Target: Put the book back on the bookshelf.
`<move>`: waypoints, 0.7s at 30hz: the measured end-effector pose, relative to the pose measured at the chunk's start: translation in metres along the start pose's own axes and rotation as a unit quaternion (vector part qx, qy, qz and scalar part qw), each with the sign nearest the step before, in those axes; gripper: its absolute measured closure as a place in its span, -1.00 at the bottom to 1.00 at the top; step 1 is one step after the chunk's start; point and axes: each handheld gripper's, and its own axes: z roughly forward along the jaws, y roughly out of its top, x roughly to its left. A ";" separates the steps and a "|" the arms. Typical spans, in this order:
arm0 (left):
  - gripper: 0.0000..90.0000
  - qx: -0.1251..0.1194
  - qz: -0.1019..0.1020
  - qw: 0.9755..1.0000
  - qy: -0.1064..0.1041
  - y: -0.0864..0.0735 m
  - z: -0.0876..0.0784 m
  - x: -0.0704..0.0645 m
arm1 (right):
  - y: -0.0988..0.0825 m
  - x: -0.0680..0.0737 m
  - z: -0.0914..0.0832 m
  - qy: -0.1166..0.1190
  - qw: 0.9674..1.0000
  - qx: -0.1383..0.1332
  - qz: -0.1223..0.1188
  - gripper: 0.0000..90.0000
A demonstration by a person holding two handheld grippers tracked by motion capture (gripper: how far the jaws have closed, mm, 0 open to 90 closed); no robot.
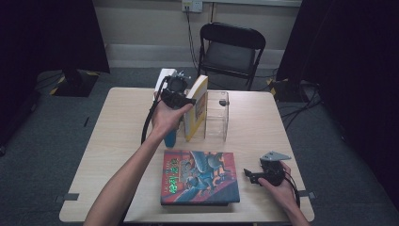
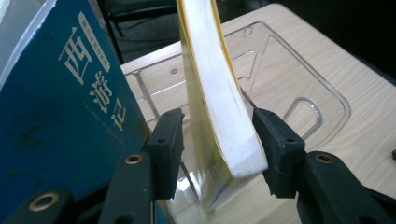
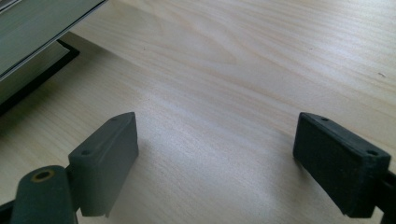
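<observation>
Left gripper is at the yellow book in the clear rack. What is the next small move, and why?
Probably push the yellow book upright. It leans in the clear rack beside the blue book. The left gripper straddles its lower edge, and a gap shows at the left pad, so the grip looks loose.

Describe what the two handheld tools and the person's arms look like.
Both are black. The left tool trails a black cable looping below the hand. The right tool carries a grey three-cornered plate on top. Each ends in two blocky black rectangular pads with small screw holes, on arms with brass-coloured rivets. The forearms are bare, no sleeves visible.
</observation>
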 end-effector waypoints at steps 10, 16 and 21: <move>0.30 -0.072 0.019 0.997 0.010 -0.021 -0.010 -0.007 | 0.000 0.000 0.000 0.000 1.000 0.000 0.000 -0.70; 0.39 -0.088 0.013 0.996 0.014 -0.035 -0.010 -0.010 | 0.000 0.000 0.000 0.000 1.000 0.000 0.000 -0.69; 0.43 -0.101 0.008 0.995 0.013 -0.050 -0.001 -0.014 | 0.000 0.000 0.000 0.000 1.000 0.000 0.000 -0.70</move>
